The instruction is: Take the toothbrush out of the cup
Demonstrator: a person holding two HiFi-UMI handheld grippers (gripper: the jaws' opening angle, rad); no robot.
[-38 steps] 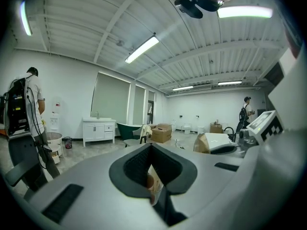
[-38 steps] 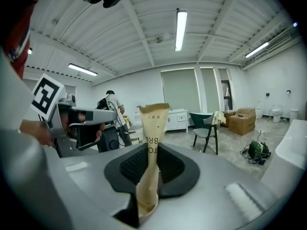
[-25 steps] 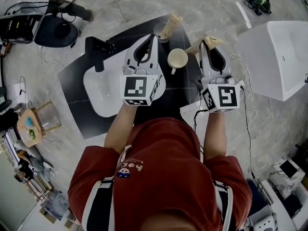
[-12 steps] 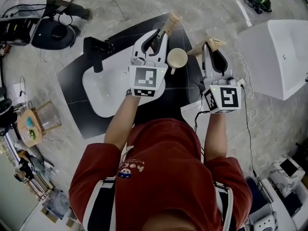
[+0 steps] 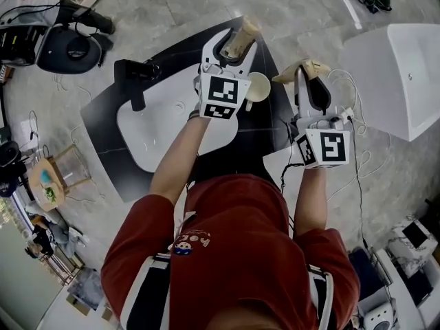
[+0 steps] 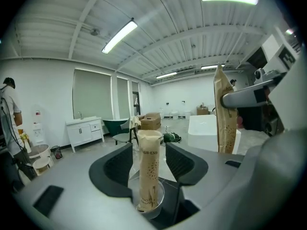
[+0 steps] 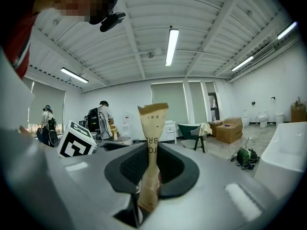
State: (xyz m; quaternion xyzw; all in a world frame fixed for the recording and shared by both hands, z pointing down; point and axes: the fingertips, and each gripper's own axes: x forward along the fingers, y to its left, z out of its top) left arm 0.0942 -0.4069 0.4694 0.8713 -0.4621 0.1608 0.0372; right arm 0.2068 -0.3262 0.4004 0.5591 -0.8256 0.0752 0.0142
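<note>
red cloth of the person's shirt [image 5: 234, 253] filled the near edge of the head view, with both forearms reaching out over a black tabletop [image 5: 251, 133] that carried a white basin [image 5: 155, 126].

the right claw [image 5: 301, 73] was clamped on a second wrapped toothbrush [image 5: 306, 66]. in the right gripper view its pads pinched the brown paper sleeve [image 7: 152, 143] flat, and the sleeve stood up past the jaws with its crimped end on top.

a cream mug [image 5: 260, 86] sat on the tabletop between the two claws, just beside the left one.

further out, the left claw [image 5: 230, 43] reached over the far end of the tabletop. its jaws had just been opening and stood wide apart. in the left gripper view [image 6: 148, 150] the paper-wrapped toothbrush [image 6: 148, 169] stood upright between them, with a gap on either side and neither pad pressing on it. its foot rested in a glass cup [image 6: 153, 209] below the jaws, so it was not yet out. its top end showed past the claw's tip from above [image 5: 246, 31].

beyond the tabletop lay a pale stone floor, with a white bathtub [image 5: 399, 74] off to the right.
</note>
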